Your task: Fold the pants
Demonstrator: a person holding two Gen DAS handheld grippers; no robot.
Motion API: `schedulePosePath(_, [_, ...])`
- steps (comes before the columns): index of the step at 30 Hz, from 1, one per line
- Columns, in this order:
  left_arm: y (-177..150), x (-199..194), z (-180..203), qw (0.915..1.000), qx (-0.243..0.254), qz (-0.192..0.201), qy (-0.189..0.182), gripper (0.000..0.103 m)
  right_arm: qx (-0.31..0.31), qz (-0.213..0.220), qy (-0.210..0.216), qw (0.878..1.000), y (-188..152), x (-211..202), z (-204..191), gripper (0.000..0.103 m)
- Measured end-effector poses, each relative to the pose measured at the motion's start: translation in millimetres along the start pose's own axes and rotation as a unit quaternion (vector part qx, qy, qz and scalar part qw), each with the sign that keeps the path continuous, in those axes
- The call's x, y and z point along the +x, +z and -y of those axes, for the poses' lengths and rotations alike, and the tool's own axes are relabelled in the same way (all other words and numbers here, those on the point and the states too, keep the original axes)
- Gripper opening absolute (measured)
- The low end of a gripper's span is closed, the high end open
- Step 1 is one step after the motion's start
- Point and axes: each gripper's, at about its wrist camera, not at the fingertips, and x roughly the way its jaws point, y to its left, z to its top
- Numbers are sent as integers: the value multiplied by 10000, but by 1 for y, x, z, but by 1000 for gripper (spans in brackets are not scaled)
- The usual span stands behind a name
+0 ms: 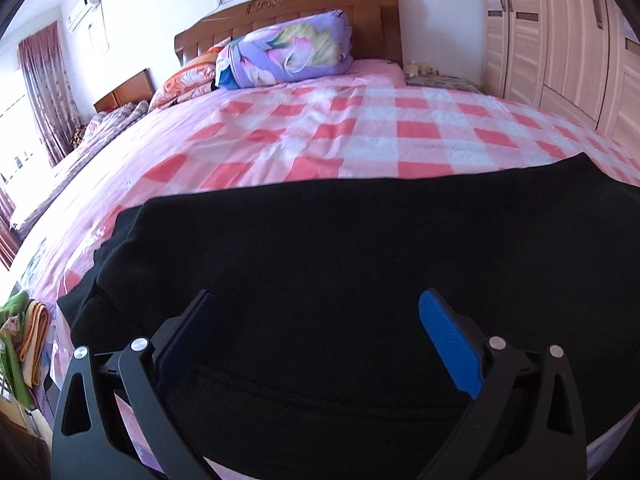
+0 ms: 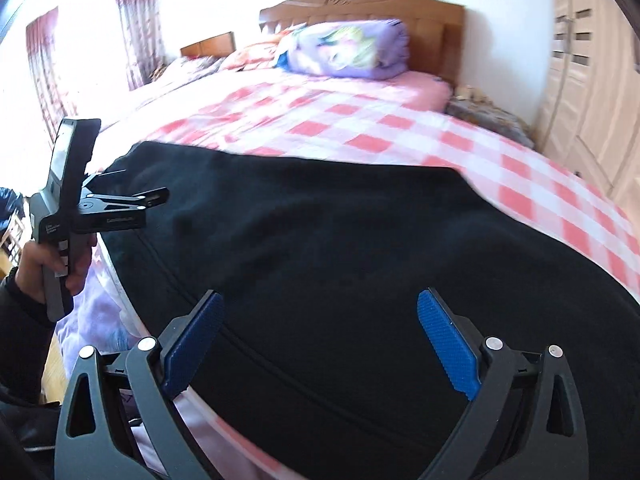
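Left tongs (image 1: 316,344) spread wide above black pants (image 1: 340,260), right tongs (image 2: 318,340) likewise released, checked bedsheet (image 1: 360,128) beyond

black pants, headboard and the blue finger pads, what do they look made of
Black pants: soft matte knit, likely fleece or jersey; it soaks up light and shows a ribbed band at its left end.
Headboard: varnished wood, orange-brown, with vertical panels and a carved crest.
Blue finger pads: probably rubber or textured plastic, given the fine grid pattern.
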Motion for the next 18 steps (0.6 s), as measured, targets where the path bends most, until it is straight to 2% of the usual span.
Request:
schedulePosePath(1, [-2,10,1,9998,58,-165,116,102,-62,-182,-118,9997,4,13,-5,94])
schedulePosePath(2, [-4,12,2,9999,55,-123,103,102,-137,-406,-328,9985,3,25,-12,94])
schedulePosePath(4, [-4,13,-4,9997,-162,-166,-80,102,-154,-891,-401,9951,-10,45,-7,95])
schedulePosePath(6, [-4,18,-13,9982,-396,-280,-360,102,99,-700,-79,9975,-20,40,7,96])
schedulePosePath(8, [-5,19,-16,9977,-391,-239,-493,102,30,-713,-85,9974,-27,31,10,96])
schedulePosePath(13, [-9,16,-13,9981,-418,-104,-442,102,153,-898,-41,9958,-34,15,17,96])
schedulePosePath(15, [-9,14,-11,9985,-412,-140,-342,102,184,-961,-211,9950,-26,14,15,96])
schedulePosePath(16, [-8,12,-9,9988,-389,-170,-229,102,154,-875,-335,9955,-19,14,14,96])
schedulePosePath(18, [-8,7,-3,9995,-293,-130,-10,102,129,-575,-238,9980,-6,12,7,96])
